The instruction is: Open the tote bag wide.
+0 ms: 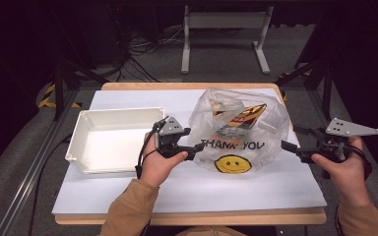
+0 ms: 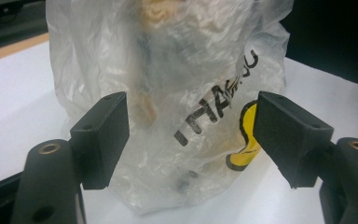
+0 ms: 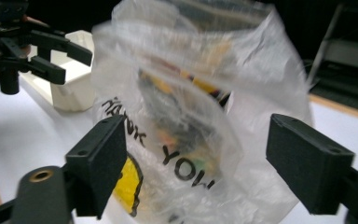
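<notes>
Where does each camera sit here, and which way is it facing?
High view: above the person's side, looking forward and down on the table, plastic bag and white bin; both forearms and hands enter below.
Left gripper view: rides the left gripper, facing the bag between its open jaws.
Right gripper view: rides the right gripper, jaws open toward the bag from the opposite side, with the left gripper and bin beyond.
All three share the bag.

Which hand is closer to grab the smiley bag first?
Probably the left. The left gripper is open right at the bag's edge, while the right gripper, also open, sits a little apart from its other side.
</notes>
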A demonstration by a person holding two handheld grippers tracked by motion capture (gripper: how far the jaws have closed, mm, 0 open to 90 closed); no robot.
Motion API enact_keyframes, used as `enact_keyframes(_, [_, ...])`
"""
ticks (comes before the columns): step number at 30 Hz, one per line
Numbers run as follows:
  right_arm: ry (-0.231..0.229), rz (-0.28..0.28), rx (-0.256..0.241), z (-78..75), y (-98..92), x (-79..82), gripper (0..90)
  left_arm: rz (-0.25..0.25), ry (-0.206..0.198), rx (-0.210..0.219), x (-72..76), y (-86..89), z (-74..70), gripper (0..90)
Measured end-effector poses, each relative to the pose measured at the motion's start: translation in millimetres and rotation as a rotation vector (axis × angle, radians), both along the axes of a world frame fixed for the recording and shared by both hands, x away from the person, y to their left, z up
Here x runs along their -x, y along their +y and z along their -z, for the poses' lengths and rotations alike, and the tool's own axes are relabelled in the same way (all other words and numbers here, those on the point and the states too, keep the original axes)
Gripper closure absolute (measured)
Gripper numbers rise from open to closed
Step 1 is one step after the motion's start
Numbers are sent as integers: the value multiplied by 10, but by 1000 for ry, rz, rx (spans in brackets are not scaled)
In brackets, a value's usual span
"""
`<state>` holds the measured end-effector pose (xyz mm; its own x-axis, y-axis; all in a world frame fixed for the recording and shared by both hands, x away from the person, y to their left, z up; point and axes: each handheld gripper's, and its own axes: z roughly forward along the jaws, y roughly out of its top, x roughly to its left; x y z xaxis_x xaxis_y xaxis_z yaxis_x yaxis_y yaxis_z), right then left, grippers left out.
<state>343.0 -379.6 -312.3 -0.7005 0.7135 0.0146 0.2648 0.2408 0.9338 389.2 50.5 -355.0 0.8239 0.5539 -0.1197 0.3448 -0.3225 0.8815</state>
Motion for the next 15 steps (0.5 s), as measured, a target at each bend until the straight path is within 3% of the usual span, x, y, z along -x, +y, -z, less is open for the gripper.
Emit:
enact_keyframes(4, [-37,8,-2,-83,10,-5,109,9,-9,12,46,21,-59,261])
enact_keyframes(7, [-21,-2,-27,-113,40,-62,46,29,9,42,51,56,-70,258])
enact_keyframes(10, [-9,-42,-43,-168,54,-87,50,28,11,45,66,117,-83,255])
enact_keyframes(15, [-27,-52,-69,-278,18,-65,53,13,10,52,89,214,-102,253])
